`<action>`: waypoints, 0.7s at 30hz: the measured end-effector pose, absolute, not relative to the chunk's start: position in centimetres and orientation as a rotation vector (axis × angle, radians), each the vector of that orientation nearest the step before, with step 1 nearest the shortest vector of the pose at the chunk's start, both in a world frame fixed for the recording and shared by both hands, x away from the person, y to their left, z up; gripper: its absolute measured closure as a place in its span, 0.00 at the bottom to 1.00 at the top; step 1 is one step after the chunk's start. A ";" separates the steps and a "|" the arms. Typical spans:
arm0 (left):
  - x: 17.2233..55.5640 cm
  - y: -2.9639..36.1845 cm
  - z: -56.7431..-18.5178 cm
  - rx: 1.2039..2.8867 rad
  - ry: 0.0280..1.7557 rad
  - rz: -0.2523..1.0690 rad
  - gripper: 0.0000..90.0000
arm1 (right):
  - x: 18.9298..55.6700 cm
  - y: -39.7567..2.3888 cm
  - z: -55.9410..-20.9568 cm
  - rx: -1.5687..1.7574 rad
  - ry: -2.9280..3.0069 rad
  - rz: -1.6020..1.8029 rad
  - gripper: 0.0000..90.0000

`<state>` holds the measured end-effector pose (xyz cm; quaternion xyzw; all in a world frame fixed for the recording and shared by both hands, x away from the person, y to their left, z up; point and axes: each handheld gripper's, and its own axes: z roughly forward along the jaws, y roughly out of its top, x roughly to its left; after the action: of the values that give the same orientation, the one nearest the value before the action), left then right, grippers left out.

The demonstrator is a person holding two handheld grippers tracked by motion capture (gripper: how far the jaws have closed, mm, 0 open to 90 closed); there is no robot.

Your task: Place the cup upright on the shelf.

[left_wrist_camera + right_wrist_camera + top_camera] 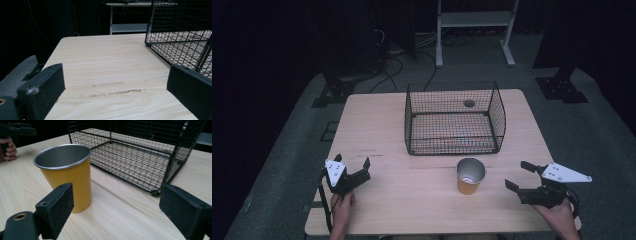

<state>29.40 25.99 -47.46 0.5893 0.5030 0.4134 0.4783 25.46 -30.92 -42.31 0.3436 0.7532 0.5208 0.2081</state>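
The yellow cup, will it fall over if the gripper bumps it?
Probably, if bumped high. The cup stands upright, taller than wide and narrower at its base, so it may tip. It looks empty and metal-lined, so likely light and stiff: a low push may just slide it on the smooth table. Tipped, it could roll.

Under my claws the table (105, 65) is pale matt wood, its grain scuffed in places. The cup (67, 173) looks like metal, smooth yellow outside, dull grey steel inside. The basket (454, 120) is thin black wire mesh.
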 end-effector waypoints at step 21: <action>29.4 26.0 -47.5 1.433 1.226 1.004 0.01 | 25.7 -26.8 -42.3 0.864 2.221 1.461 0.10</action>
<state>29.40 26.04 -47.47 0.5877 0.5029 0.4119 0.4817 25.66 -26.79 -42.32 0.3044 0.7827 0.5148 0.1725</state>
